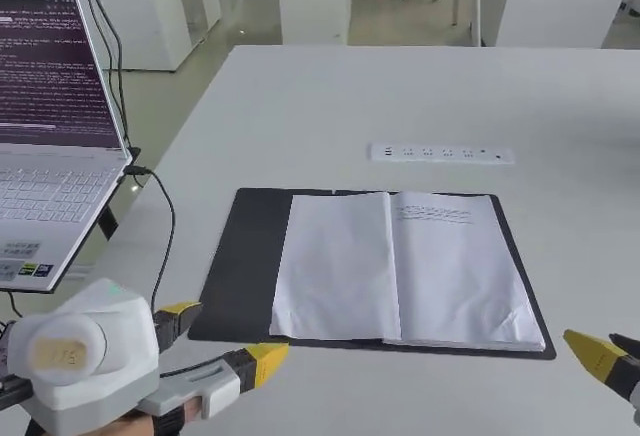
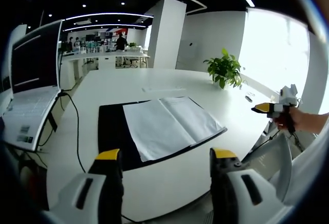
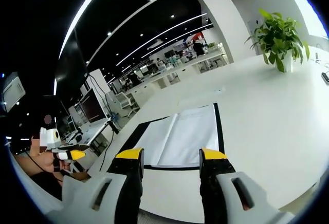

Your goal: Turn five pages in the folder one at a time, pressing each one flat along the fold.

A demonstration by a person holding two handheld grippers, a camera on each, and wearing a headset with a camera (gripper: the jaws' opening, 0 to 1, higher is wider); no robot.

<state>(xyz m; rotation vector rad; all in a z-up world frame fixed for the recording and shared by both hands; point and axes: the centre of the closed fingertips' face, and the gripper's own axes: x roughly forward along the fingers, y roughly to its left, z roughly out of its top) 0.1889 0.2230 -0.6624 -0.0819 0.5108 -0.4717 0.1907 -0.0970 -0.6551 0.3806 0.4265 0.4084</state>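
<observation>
my left gripper (image 2: pixel 165 154) jaws wide, empty; right gripper (image 3: pixel 171 154) jaws wide, empty; folder (image 1: pixel 385 266) open flat mid table (image 1: pixel 400 96), apart from both; risk: thin white sheets (image 1: pixel 460 276) on right stack cling, i pinch two at once; hard jaw tips could crease paper; matte black cover (image 1: pixel 240 276) may slide on smooth table

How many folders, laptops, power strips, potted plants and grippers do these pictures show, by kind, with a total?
Open black folder with white pages: 1
Silver laptop: 1
White power strip: 1
Green potted plant: 1
Yellow-tipped grippers: 2, left gripper and right gripper
Total: 6
</observation>
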